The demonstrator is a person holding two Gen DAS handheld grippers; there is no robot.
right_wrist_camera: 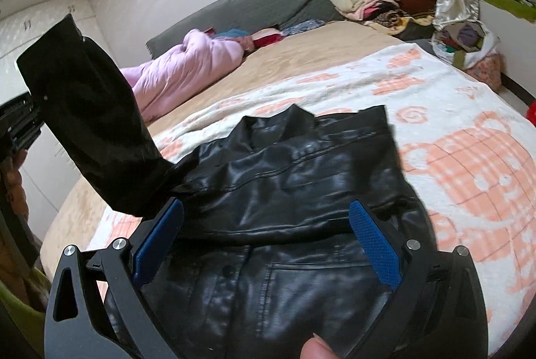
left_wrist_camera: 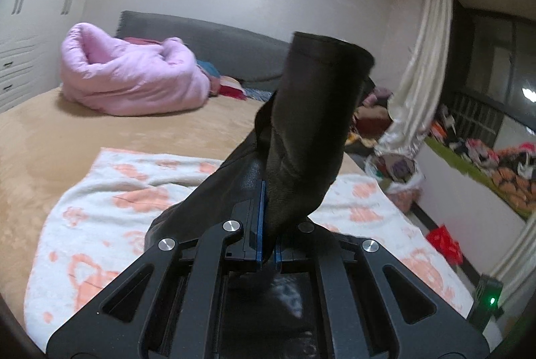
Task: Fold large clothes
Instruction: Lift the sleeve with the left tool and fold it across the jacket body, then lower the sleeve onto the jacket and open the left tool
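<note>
One black jacket (right_wrist_camera: 284, 178), sleeve (left_wrist_camera: 311, 124) pinched by left gripper (left_wrist_camera: 268, 225) (right gripper (right_wrist_camera: 268, 241) spread) on one blanket (right_wrist_camera: 452, 137)

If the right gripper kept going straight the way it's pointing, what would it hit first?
Most likely the black leather jacket lying on the blanket; the open right gripper hovers over it.

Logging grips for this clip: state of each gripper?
Left gripper: shut on the jacket sleeve.
Right gripper: open above the black jacket.

Pink quilt (left_wrist_camera: 134, 79) on tan bed (left_wrist_camera: 67, 137); pale curtain (left_wrist_camera: 425, 57) beside clothes pile (right_wrist_camera: 378, 3).
</note>
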